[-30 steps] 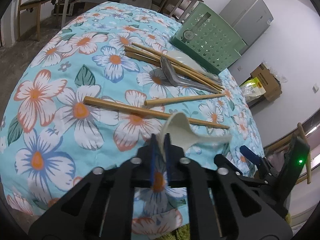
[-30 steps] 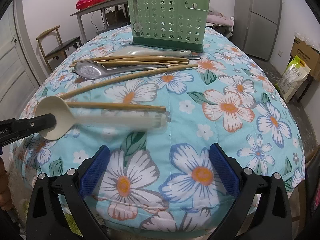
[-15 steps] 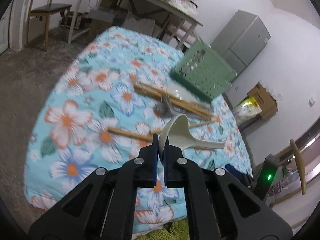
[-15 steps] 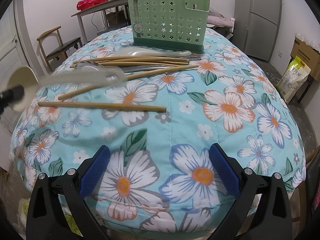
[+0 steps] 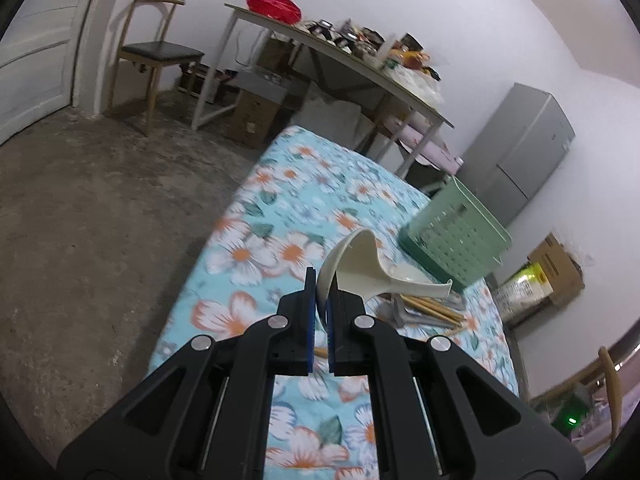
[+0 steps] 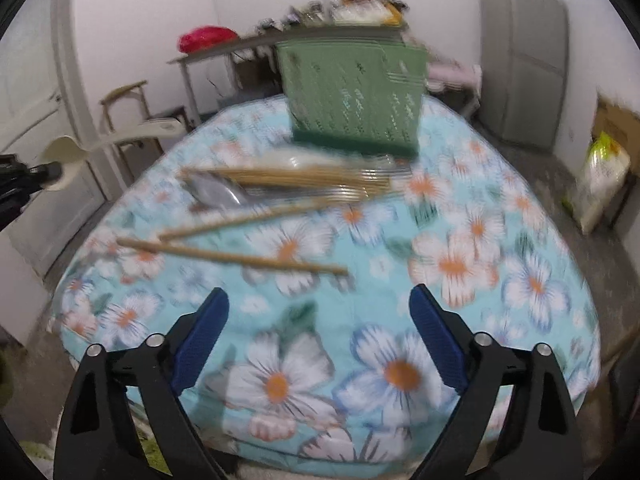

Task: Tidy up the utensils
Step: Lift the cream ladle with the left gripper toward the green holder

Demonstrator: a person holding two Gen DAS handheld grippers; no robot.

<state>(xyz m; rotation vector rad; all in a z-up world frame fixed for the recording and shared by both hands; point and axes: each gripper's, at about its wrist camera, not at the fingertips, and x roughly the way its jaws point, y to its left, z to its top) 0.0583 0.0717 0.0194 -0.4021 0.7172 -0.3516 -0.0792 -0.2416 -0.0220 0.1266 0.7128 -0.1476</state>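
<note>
1. The left tongs (image 5: 320, 304) are clenched on the bowl rim of a cream spoon (image 5: 362, 266), held in the air above the flowered counter (image 5: 256, 248).
2. The right tongs (image 6: 318, 334) are spread with nothing between them; their jaws have just been closing a little.
3. Chopsticks (image 6: 236, 258) and a metal spoon (image 6: 218, 194) lie at twelve o'clock from the right tongs, just before the green basket (image 6: 352, 96).
4. No writing can be read; the right view is blurred.

Mostly plastic, wood and printed cloth going on here

The cream spoon (image 5: 362, 268) is looking like smooth matt plastic, the chopsticks (image 6: 232, 256) plain bare wood, the ladle (image 6: 218, 194) shiny metal, the green basket (image 5: 456, 240) matt perforated plastic, all sitting over a soft floral quilted cloth (image 6: 460, 264).
</note>
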